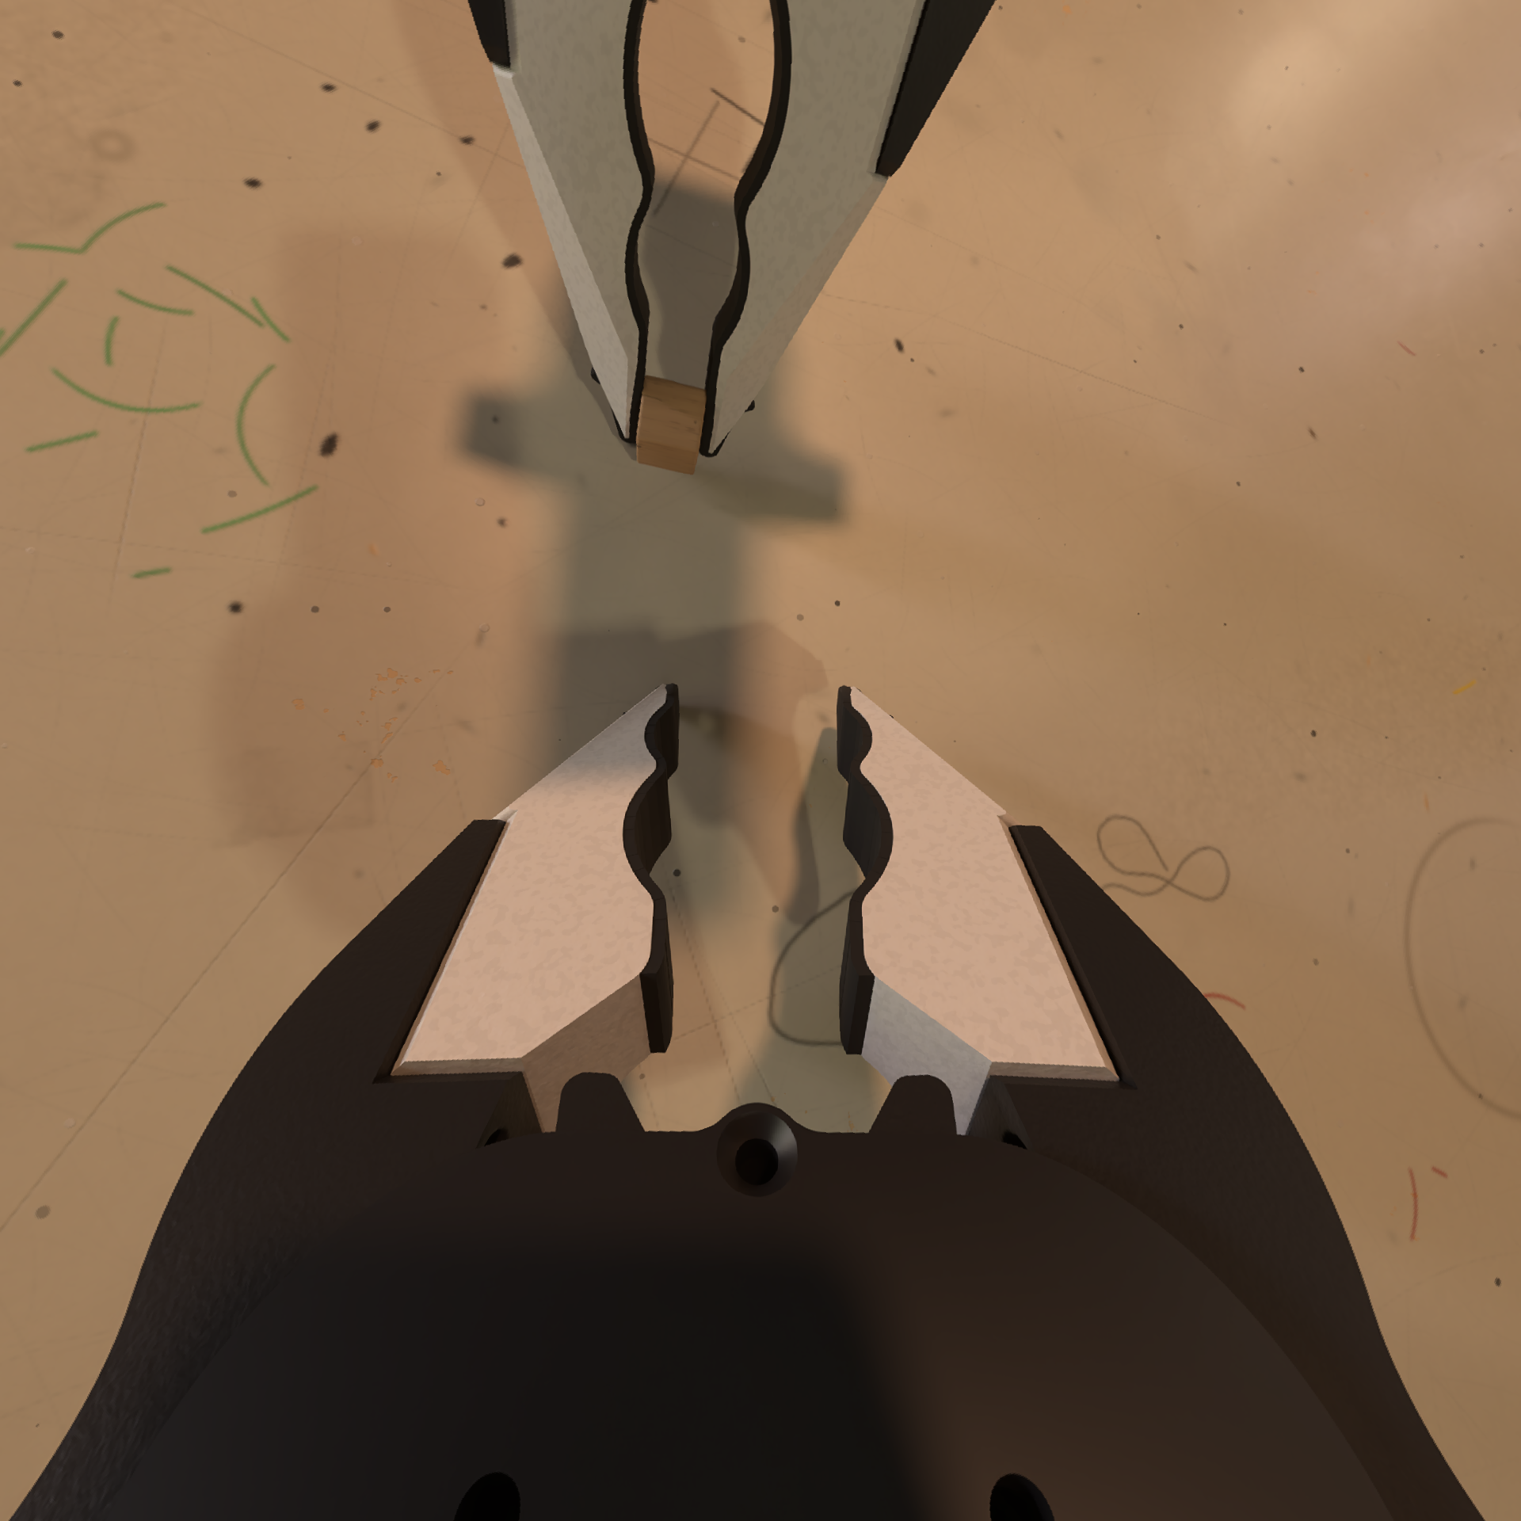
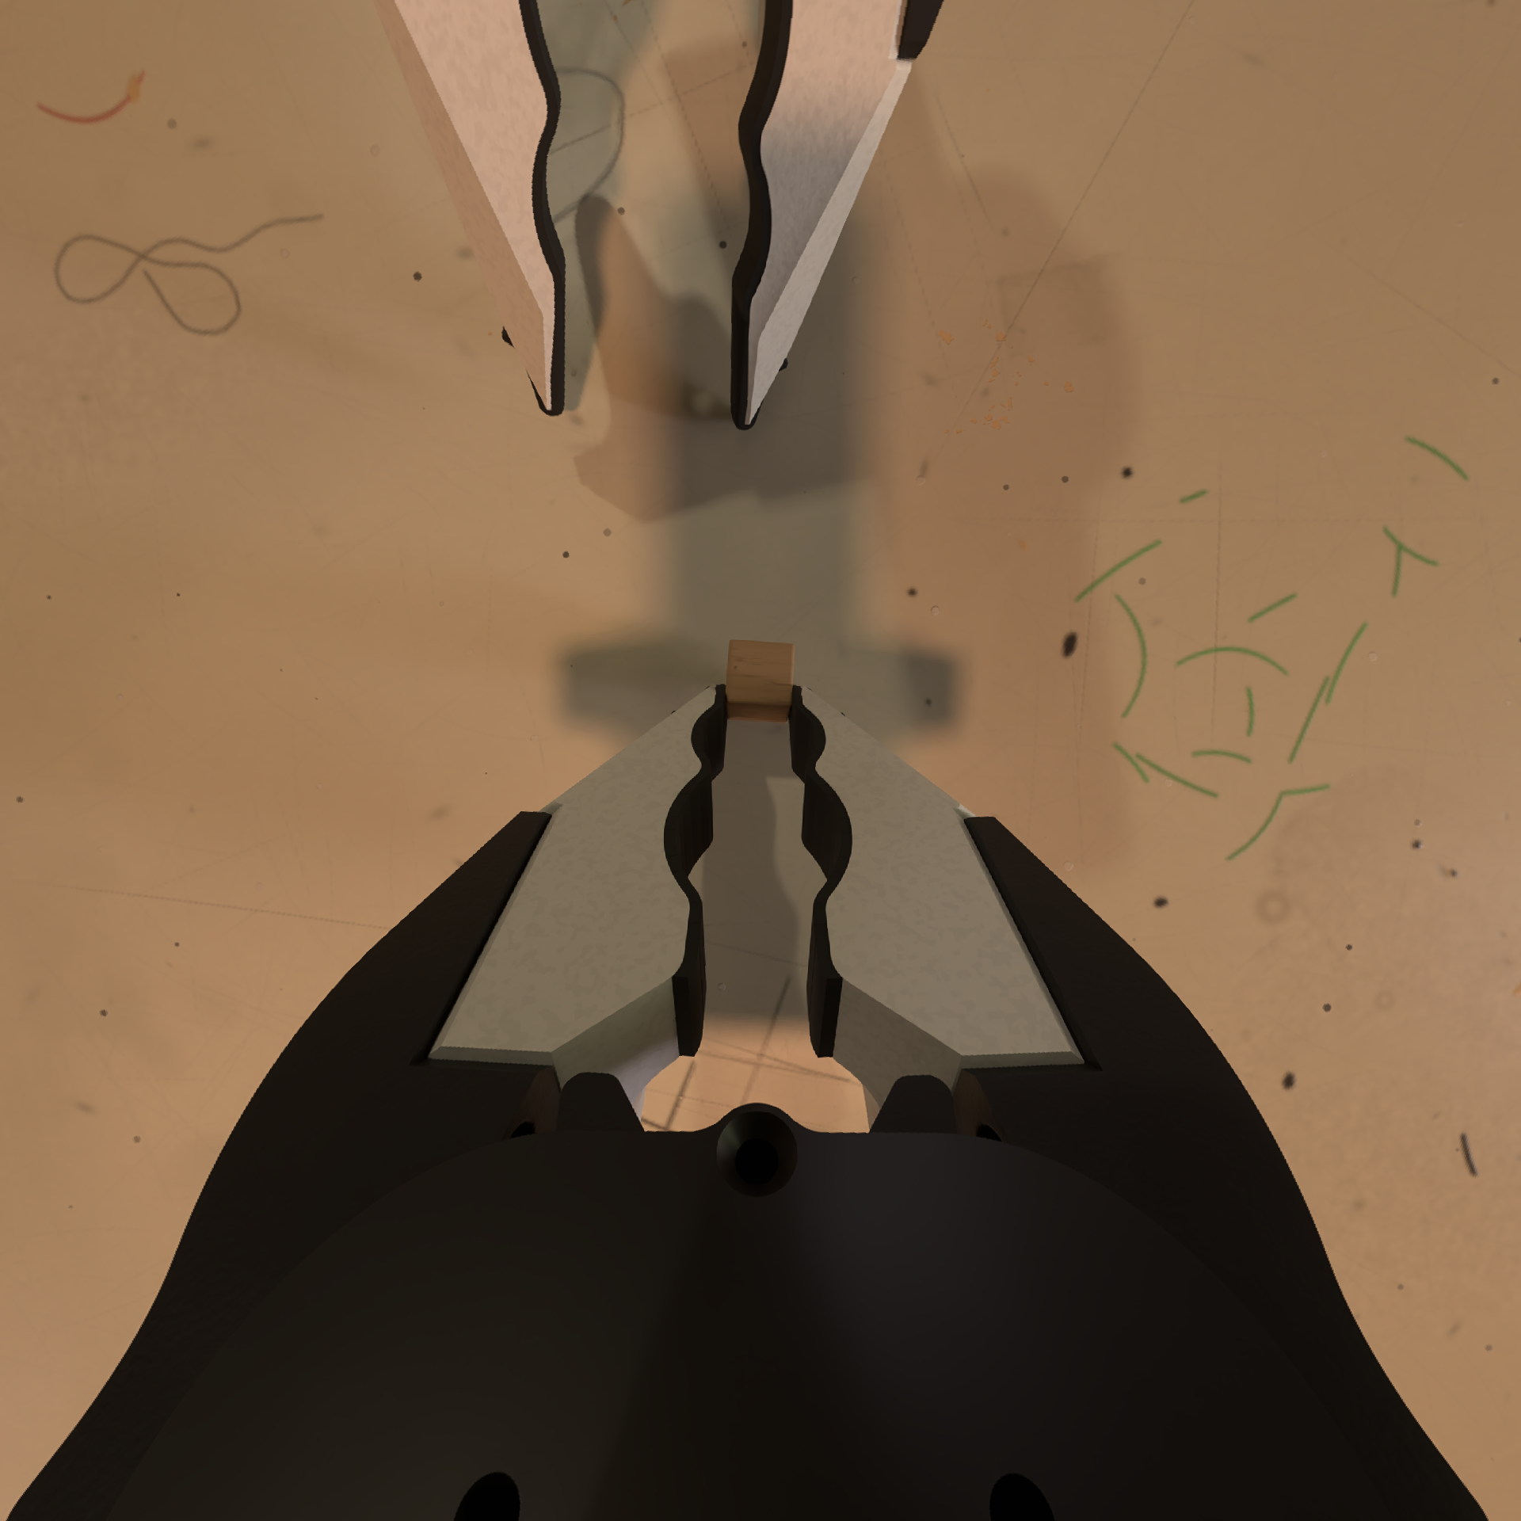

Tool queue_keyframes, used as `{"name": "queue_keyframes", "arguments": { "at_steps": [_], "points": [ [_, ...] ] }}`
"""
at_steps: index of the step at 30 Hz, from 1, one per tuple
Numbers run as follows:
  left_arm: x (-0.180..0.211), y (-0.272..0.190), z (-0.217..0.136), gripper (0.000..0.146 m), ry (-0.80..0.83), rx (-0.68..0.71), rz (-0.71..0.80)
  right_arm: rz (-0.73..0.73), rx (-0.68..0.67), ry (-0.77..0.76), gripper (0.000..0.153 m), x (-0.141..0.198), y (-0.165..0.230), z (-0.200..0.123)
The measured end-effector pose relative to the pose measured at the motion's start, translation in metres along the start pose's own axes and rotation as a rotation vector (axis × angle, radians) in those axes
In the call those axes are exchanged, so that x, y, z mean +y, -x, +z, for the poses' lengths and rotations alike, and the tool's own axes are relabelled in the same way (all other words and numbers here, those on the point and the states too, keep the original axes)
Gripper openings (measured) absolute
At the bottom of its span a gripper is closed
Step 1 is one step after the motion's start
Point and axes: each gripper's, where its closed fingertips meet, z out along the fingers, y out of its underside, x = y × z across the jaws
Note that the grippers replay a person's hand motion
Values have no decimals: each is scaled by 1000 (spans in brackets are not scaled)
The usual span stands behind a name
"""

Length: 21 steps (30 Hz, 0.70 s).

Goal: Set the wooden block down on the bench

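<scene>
Held the wooden block pinched between the tips of the right hand-held gripper, above the tan desk, its shadow cast below. Faced the left hand-held gripper tip to tip, a clear gap between the two. Kept that one parted and empty. Bore green scribbles at the right of the right wrist view, a grey pencil loop far left.

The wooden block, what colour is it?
Light tan wooden block, seen best in the right wrist view.
</scene>
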Motion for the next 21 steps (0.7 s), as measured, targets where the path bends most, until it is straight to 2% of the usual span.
{"name": "queue_keyframes", "arguments": {
  "at_steps": [10, 17, 21],
  "points": [
    [-1, 4, 3, 33, 49, -94, 30, 19, 3, -9, 14, -3, 2, 0],
    [-1, 5, 3, 33, 55, -105, 29, 23, -2, -4, 14, -2, 3, 0],
    [-1, 5, 4, 33, 56, -107, 31, 17, -27, -32, 20, -4, 3, -4]
  ]
}}
